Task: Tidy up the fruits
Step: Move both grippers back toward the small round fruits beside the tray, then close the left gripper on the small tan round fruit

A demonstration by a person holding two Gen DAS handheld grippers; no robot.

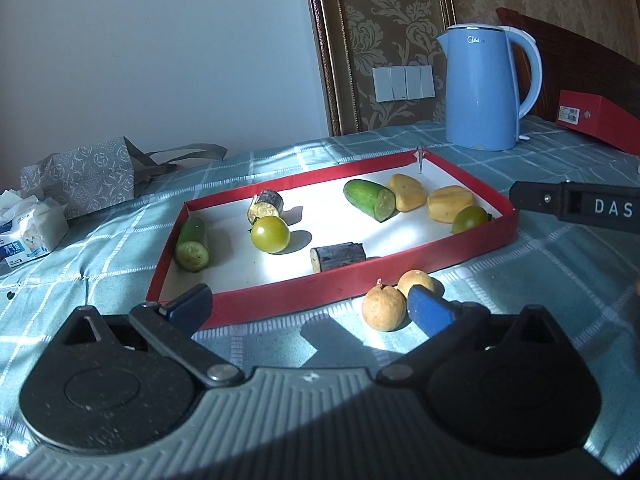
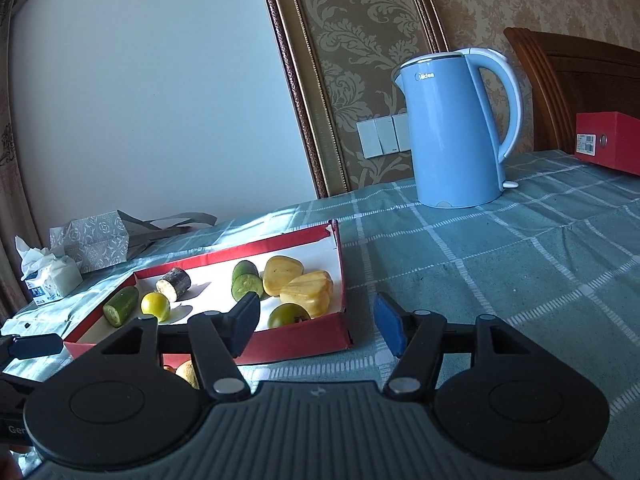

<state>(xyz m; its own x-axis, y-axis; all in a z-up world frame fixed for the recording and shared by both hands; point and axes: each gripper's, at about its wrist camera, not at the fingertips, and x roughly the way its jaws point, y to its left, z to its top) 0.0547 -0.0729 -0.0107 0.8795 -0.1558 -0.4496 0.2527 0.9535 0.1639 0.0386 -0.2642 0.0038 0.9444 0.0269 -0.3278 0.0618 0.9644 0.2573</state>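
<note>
A red tray (image 1: 280,300) with a white floor holds cucumber pieces (image 1: 370,199), green tomatoes (image 1: 270,233), dark sugarcane stubs (image 1: 338,256) and yellow chunks (image 1: 450,203). Two round orange-yellow fruits (image 1: 383,307) lie on the cloth just outside its near wall. My left gripper (image 1: 308,312) is open and low over the cloth, the nearer fruit just inside its right pad (image 1: 430,314). My right gripper (image 2: 318,326) is open and holds nothing, at the tray's (image 2: 304,344) right near corner. One round fruit (image 2: 188,372) peeks out behind its left arm.
A blue kettle (image 1: 480,92) stands behind the tray, and a red box (image 1: 600,116) lies at the far right. A tissue pack (image 1: 28,224) and a patterned grey bag (image 1: 88,176) sit at the left. Checked green cloth (image 2: 520,260) covers the surface.
</note>
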